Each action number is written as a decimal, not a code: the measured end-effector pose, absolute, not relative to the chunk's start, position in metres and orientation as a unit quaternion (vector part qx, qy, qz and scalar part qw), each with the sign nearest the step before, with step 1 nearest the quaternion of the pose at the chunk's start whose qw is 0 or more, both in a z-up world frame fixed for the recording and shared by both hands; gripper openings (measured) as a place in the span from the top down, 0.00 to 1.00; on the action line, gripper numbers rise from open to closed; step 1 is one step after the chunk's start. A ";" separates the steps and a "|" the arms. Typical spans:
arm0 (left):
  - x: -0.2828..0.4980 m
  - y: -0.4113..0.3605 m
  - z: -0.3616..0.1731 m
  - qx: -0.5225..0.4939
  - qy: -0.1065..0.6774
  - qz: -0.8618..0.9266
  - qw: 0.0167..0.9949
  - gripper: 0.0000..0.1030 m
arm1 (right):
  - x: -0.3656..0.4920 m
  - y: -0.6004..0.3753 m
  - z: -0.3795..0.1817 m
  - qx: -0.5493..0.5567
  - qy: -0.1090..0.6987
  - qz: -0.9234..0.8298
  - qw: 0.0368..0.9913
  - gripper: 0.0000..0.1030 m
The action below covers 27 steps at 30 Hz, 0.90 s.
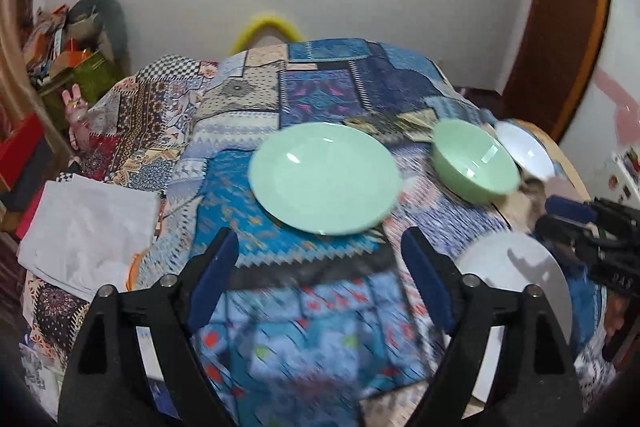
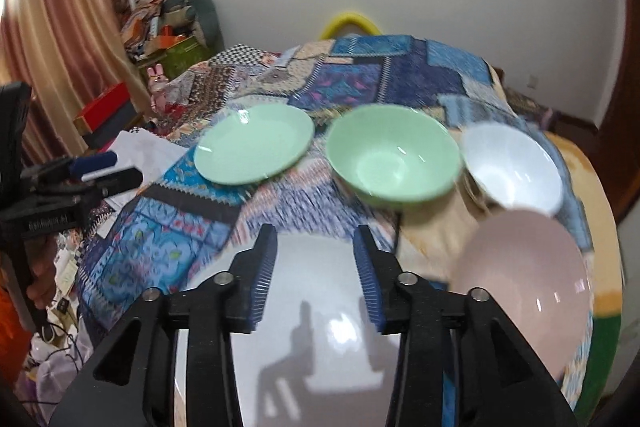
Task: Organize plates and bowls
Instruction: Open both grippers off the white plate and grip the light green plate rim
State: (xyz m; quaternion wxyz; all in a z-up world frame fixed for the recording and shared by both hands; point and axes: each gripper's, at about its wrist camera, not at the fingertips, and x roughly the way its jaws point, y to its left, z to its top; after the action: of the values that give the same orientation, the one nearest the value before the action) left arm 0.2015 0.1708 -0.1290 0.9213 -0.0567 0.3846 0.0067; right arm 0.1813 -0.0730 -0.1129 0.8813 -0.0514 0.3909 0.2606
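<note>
A green plate point(image 1: 324, 177) lies on the patchwork cloth, just beyond my open, empty left gripper point(image 1: 320, 255). To its right stand a green bowl point(image 1: 474, 163) and a white bowl point(image 1: 526, 149). A white plate point(image 1: 516, 279) lies near right. In the right wrist view my right gripper point(image 2: 316, 255) is open and empty above the white plate point(image 2: 320, 327). Ahead are the green plate point(image 2: 254, 143), green bowl point(image 2: 394, 157), white bowl point(image 2: 514, 167), and a pink bowl point(image 2: 524, 283) at near right.
The table is covered by a patchwork cloth point(image 1: 304, 99). White folded paper point(image 1: 88, 231) lies at its left edge. Cluttered boxes point(image 1: 68, 59) and a curtain stand to the left. The right gripper's body point(image 1: 592, 231) shows at right in the left wrist view.
</note>
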 end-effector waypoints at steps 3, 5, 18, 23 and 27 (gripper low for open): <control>0.224 0.196 -0.144 -0.086 0.401 0.013 0.912 0.18 | 0.197 -0.053 -0.118 -0.054 0.399 0.276 0.873 0.61; 0.239 0.208 -0.161 -0.099 0.418 0.021 0.903 0.18 | 0.204 -0.042 -0.124 -0.054 0.407 0.283 0.867 0.61; 0.312 0.250 -0.222 -0.155 0.466 -0.006 0.871 0.52 | 0.268 0.007 -0.170 -0.037 0.475 0.283 0.832 0.64; 0.333 0.253 -0.230 -0.157 0.476 -0.021 0.865 0.70 | 0.281 0.020 -0.179 -0.045 0.489 0.271 0.827 0.78; 0.344 0.255 -0.235 -0.157 0.481 -0.024 0.862 0.78 | 0.285 0.024 -0.184 -0.059 0.492 0.250 0.832 0.82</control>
State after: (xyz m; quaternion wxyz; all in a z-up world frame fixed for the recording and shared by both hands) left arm 0.3443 0.2545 -0.2351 0.8622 -0.1570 0.4811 -0.0243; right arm 0.2851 0.0241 -0.1843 0.8321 -0.0586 0.4916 0.2501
